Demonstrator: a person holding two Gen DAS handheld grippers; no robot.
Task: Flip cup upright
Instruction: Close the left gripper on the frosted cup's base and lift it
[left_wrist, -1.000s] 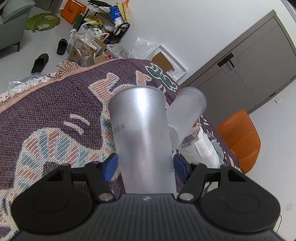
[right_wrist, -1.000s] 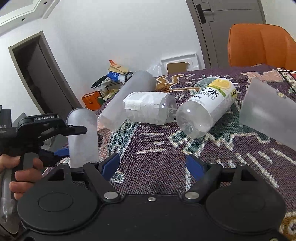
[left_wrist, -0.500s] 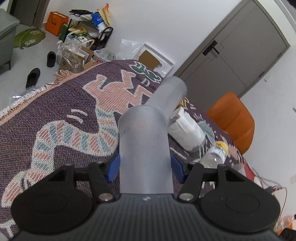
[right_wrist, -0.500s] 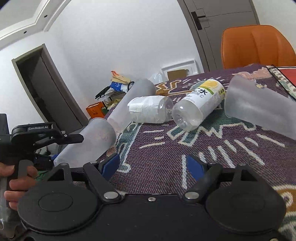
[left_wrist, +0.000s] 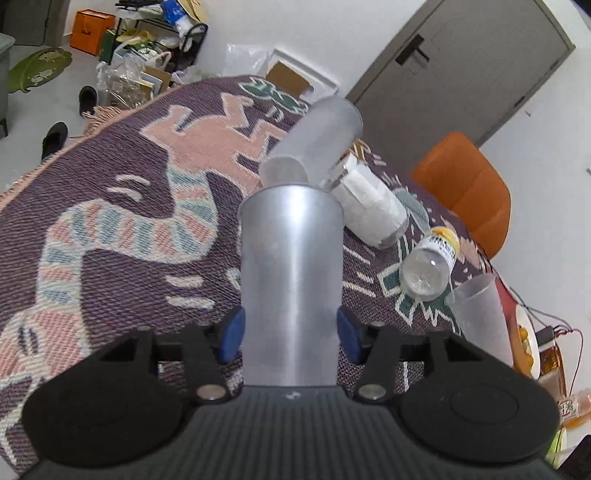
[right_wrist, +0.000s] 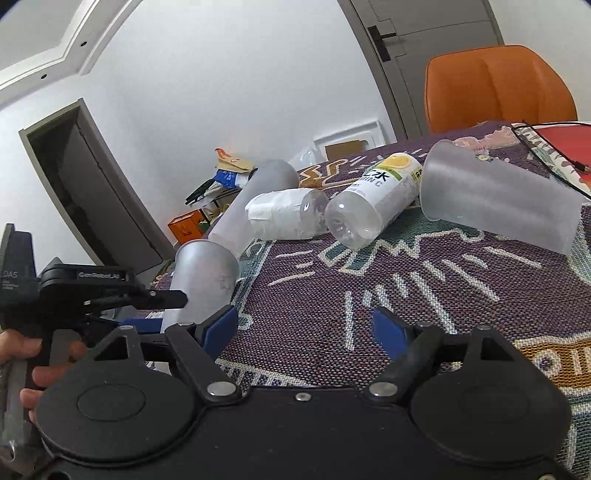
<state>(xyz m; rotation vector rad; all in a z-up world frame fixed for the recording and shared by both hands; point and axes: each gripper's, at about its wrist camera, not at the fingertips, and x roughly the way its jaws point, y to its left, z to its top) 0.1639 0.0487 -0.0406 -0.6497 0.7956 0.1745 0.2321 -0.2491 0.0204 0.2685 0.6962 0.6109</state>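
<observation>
My left gripper (left_wrist: 290, 328) is shut on a frosted plastic cup (left_wrist: 290, 273), which sticks out forward between the blue pads. In the right wrist view that cup (right_wrist: 205, 280) is tilted, held above the patterned tablecloth (right_wrist: 424, 295) at its left edge by the left gripper (right_wrist: 159, 295). My right gripper (right_wrist: 304, 326) is open and empty, low over the cloth. A second frosted cup (right_wrist: 498, 206) lies on its side at the right. A third frosted cup (right_wrist: 255, 206) lies on its side at the back.
A paper-wrapped bottle (right_wrist: 286, 218) and a clear bottle with a yellow label (right_wrist: 373, 201) lie on the cloth between the cups. An orange chair (right_wrist: 498, 88) stands behind the table. A red item and black cable (right_wrist: 554, 144) lie at the far right.
The left gripper has tipped the held cup from standing upside down to a slant, now lower and pointing toward the table. The right gripper has stayed open and shifted slightly.
</observation>
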